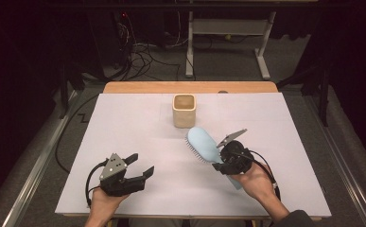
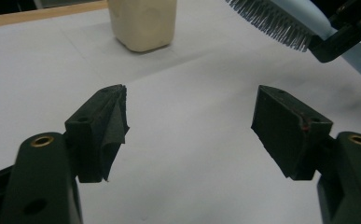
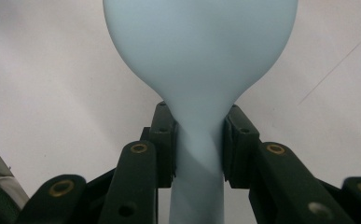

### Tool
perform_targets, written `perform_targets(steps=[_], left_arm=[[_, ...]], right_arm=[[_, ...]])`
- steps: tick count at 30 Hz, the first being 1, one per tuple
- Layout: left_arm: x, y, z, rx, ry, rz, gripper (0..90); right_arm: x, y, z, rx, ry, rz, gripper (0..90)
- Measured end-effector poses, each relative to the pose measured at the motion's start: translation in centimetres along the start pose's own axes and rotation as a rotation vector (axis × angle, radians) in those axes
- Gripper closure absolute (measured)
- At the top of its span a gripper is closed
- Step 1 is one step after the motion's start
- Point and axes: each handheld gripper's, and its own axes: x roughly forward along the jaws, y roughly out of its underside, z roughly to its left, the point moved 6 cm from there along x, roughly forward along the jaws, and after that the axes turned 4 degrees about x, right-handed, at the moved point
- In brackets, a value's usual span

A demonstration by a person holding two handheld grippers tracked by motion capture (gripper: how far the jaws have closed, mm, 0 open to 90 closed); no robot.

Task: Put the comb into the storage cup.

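A light blue hairbrush (image 1: 203, 142) hangs tilted above the white table cover, bristles facing down and left. My right gripper (image 1: 220, 159) is shut on its handle just below the head. In the right gripper view both pads (image 3: 163, 135) press the narrow neck of the brush (image 3: 199, 51), with the gripper (image 3: 199, 140) centred on it. My left gripper (image 1: 142, 164) sits near the front left of the table, open with nothing between its jaws. In the left gripper view the open gripper (image 2: 190, 116) faces bare white cover, with the brush bristles (image 2: 274, 21) at top right.
A beige square cup (image 1: 184, 110) stands upright at the middle back of the white cover (image 1: 124, 123), also the cup (image 2: 143, 23) ahead of the left gripper. The wooden table edge (image 1: 138, 87) runs behind it. Cables and a desk frame (image 1: 228, 28) lie on the floor beyond.
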Motion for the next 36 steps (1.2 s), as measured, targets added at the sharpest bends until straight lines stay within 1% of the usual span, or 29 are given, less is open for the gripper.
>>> perform_targets(steps=[2, 6, 10, 12, 13, 16, 18, 27, 36], left_arm=[[0.2, -0.2, -0.2, -0.003, 0.014, -0.010, 27.4], [0.7, -0.3, -0.7, -0.007, 0.028, 0.005, 26.7], [1.3, -0.5, -1.1, -0.006, 0.037, 0.006, 26.1], [1.6, -0.7, -1.4, -0.002, 0.044, 0.008, 26.1], [1.7, -0.8, -1.5, 0.000, 0.051, 0.006, 25.9], [2.2, -1.2, -1.9, 0.002, 0.068, 0.005, 25.8], [2.5, -1.4, -2.2, -0.001, 0.078, 0.004, 25.6], [3.7, -2.3, -3.1, -0.022, 0.120, 0.007, 22.7], [4.5, -3.0, -3.6, -0.053, 0.156, 0.015, 21.4]], right_arm=[[-0.1, 0.0, 0.1, 0.000, -0.001, -0.003, 71.0], [0.0, 0.0, 0.4, -0.008, -0.002, -0.003, 71.0], [0.2, -0.2, 0.7, -0.029, -0.010, -0.004, 71.0], [0.3, -0.3, 1.0, -0.031, -0.014, -0.002, 71.0], [0.3, -0.4, 1.1, -0.029, -0.017, -0.003, 71.0], [0.4, -0.5, 1.3, -0.048, -0.019, -0.004, 71.0], [0.3, -0.6, 1.4, -0.044, -0.018, -0.004, 71.0], [0.3, -0.9, 2.0, -0.064, -0.019, -0.017, 71.0], [0.4, -1.2, 2.6, -0.085, -0.013, -0.019, 71.0]])
